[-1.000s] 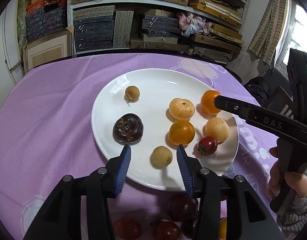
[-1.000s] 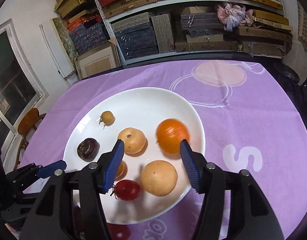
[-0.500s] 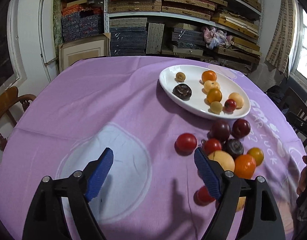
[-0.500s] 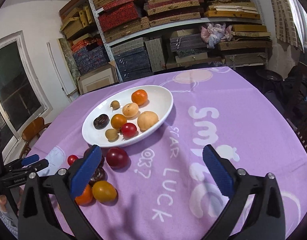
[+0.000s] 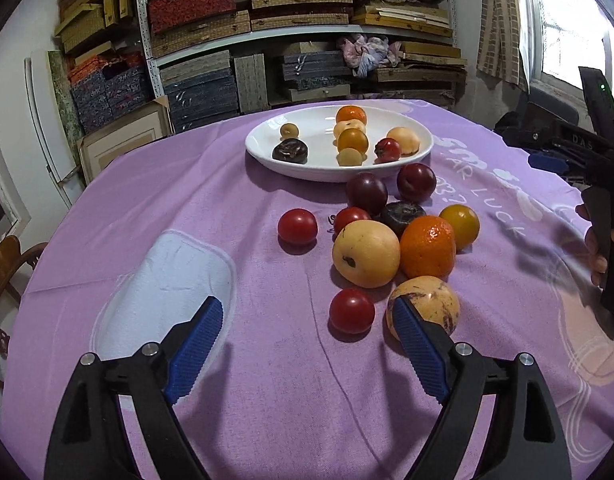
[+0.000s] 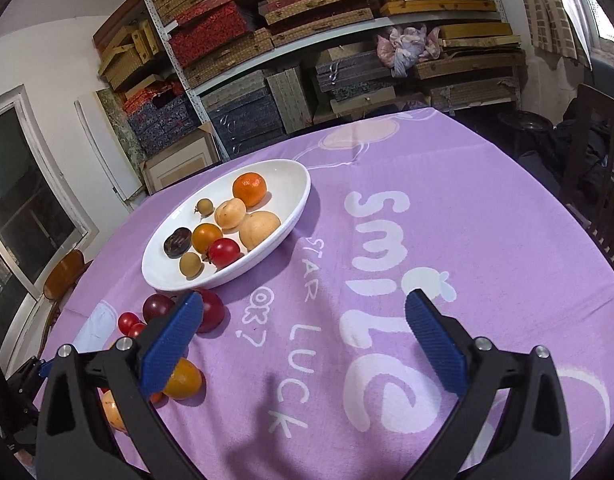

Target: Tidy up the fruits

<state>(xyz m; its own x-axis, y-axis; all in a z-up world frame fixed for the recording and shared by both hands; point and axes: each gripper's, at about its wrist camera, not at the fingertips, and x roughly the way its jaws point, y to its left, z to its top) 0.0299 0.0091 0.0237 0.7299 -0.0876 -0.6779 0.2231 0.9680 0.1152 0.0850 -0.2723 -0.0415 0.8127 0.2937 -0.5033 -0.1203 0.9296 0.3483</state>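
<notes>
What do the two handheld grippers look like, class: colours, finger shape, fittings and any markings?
Both the left gripper and right gripper have black plastic frames, silver screws at the joints, and two angled fingers with ribbed blue pads. Seen from the left wrist, the right gripper's black body bears raised lettering and a small green light.

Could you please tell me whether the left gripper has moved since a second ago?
Yes. The left gripper has drawn back from the white plate, which now sits far ahead, with loose fruit between.
</notes>
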